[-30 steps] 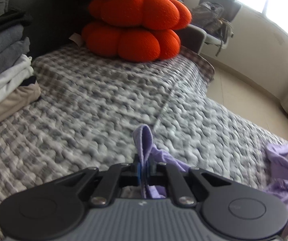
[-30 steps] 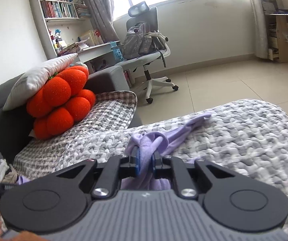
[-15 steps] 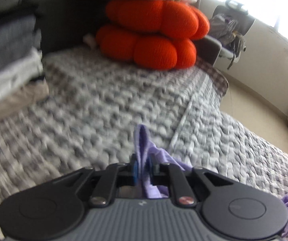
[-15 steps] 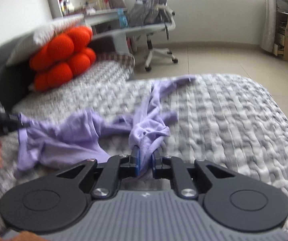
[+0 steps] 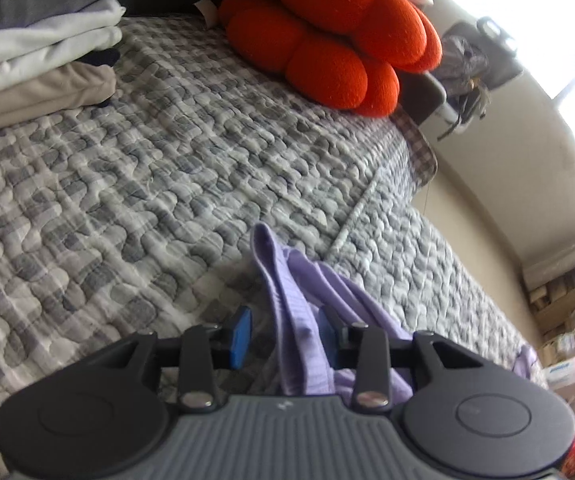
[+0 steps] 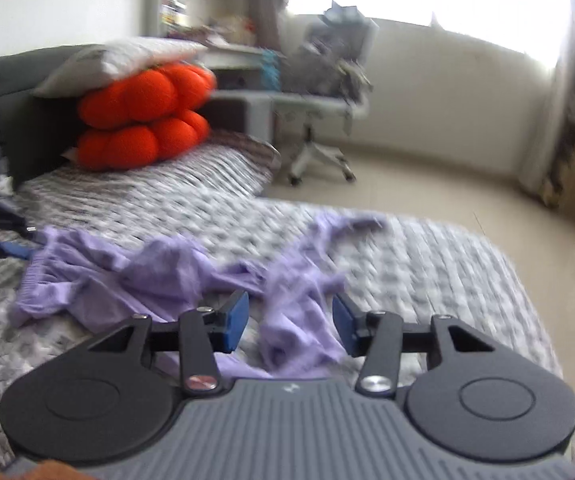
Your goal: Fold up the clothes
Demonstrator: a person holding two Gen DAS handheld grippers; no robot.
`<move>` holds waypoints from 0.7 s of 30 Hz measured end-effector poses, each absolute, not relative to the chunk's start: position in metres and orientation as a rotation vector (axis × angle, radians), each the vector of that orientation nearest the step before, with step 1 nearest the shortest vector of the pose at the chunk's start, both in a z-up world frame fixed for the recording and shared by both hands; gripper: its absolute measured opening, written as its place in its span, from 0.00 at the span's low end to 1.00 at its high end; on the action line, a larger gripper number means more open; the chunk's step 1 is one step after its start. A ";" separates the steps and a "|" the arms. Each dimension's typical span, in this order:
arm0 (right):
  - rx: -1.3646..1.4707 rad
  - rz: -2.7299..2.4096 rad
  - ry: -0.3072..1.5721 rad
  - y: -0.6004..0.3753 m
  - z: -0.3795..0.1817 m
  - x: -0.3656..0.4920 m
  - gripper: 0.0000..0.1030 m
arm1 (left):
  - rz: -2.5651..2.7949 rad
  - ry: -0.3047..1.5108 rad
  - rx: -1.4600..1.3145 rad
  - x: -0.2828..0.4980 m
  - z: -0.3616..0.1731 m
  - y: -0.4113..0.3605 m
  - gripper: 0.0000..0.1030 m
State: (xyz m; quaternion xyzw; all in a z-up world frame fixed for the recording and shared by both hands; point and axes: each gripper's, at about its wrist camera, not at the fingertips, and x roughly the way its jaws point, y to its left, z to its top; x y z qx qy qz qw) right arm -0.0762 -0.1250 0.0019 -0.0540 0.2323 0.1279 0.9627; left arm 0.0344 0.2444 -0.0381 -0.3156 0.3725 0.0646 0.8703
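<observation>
Released a moment after being pinched tight, the lilac garment (image 6: pixel 167 276) now lies crumpled across the grey-and-white quilted bed (image 5: pixel 135 184), where a second earlier both tools gripped bunched folds of it. Jaws of the left hand-held gripper (image 5: pixel 283 332) are opening, a ridge of the cloth's ribbed hem standing between the blue pads (image 5: pixel 239 336), against the right one and clear of the left. Jaws of the right hand-held gripper (image 6: pixel 291 322) are opening too, wider, with a loose purple fold lying between the pads and pressed by neither. Beyond, an orange pumpkin-shaped cushion (image 6: pixel 143 120) sits under a pale pillow (image 6: pixel 123 60) at the head of the bed, a stack of folded clothes (image 5: pixel 35 52) rests at the left, and an office chair (image 6: pixel 323 112) stands near the bright window.
</observation>
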 end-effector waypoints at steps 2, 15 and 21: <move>-0.128 0.323 0.446 -0.113 0.005 -0.081 0.49 | 0.123 0.782 -0.688 0.036 -0.041 0.244 0.35; -0.266 0.619 0.481 -0.023 -0.009 -0.089 0.49 | 0.117 0.822 -0.684 0.034 -0.043 0.240 0.26; -0.351 0.708 0.513 0.008 -0.019 -0.091 0.49 | 0.115 0.824 -0.688 0.034 -0.043 0.241 0.23</move>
